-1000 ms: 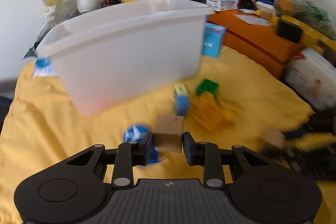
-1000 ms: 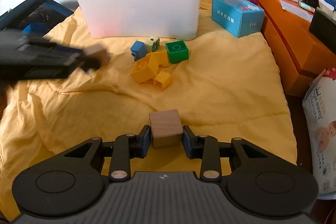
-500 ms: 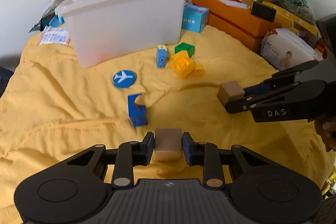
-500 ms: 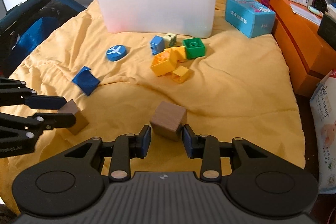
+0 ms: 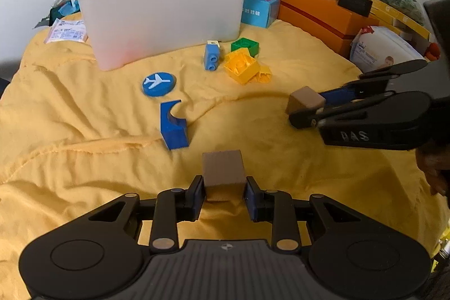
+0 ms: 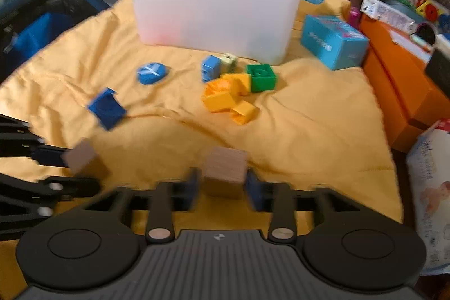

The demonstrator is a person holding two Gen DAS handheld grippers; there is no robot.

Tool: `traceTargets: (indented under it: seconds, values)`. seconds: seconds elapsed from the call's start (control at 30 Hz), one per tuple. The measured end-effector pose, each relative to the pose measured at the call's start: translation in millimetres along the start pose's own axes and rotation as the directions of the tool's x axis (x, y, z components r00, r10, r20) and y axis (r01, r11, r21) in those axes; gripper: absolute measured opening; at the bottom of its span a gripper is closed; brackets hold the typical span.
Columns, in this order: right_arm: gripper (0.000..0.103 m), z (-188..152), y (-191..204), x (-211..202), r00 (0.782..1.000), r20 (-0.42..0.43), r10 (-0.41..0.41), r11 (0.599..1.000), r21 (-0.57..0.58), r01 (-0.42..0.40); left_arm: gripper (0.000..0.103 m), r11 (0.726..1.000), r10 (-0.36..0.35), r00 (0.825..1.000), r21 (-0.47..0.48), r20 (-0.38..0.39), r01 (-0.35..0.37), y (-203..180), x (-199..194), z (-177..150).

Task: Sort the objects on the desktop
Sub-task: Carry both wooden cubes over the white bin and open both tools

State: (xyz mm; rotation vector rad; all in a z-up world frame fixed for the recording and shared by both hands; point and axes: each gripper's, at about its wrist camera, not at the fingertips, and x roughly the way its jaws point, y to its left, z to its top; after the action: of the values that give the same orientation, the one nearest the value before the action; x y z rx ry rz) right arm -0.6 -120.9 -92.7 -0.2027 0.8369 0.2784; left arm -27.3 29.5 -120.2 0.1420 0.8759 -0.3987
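Two wooden cubes [image 5: 223, 167] [image 5: 306, 101], two yellow bricks [image 5: 242, 66] [image 5: 264, 74], one green brick [image 5: 245, 45], one blue brick [image 5: 211, 59], one blue arch block [image 5: 172, 124], one blue plane disc [image 5: 158, 83], one white bin [image 5: 166, 10].

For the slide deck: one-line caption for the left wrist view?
Left gripper and right gripper each hold a wooden cube over yellow cloth, toy blocks and white bin beyond.

Soft even daylight, fisheye-bent edges, right view motion-blurred
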Motion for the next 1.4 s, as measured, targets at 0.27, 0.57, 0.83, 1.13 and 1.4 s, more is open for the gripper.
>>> traceTargets:
  seconds: [0.27, 0.57, 0.83, 1.13, 1.4]
  values:
    - [0.033, -6.4, 9.9, -11.0, 0.998, -0.006, 0.058, 0.998, -0.037, -0.058, 0.033, 1.000, -0.013, 1.000, 0.014, 0.010, 0.013, 1.0, -4.1, -2.8]
    - [0.033, -10.1, 11.8, -6.9, 0.998, -0.021, 0.059, 0.998, -0.029, -0.060, 0.033, 1.000, -0.023, 1.000, 0.003, 0.018, 0.023, 6.2, 0.0, -1.6]
    - [0.033, 21.4, -3.0, -26.2, 0.997, 0.051, 0.055, 0.998, 0.011, -0.056, 0.033, 0.999, 0.005, 0.985, -0.038, 0.172, 0.002, 28.7, -37.5, 47.0]
    - [0.033, 126.4, -19.2, -28.1, 0.961, 0.271, 0.050, 0.999, -0.018, -0.047, 0.034, 0.985, 0.165, 0.919, -0.020, 0.358, -0.169, 77.8, -56.4, 151.7]
    - [0.033, 196.5, -28.1, 18.3, 0.949, 0.316, 0.004, 1.000, -0.009, -0.001, 0.034, 0.976, 0.207, 0.911, -0.010, 0.357, -0.218, 96.0, -6.8, 202.5]
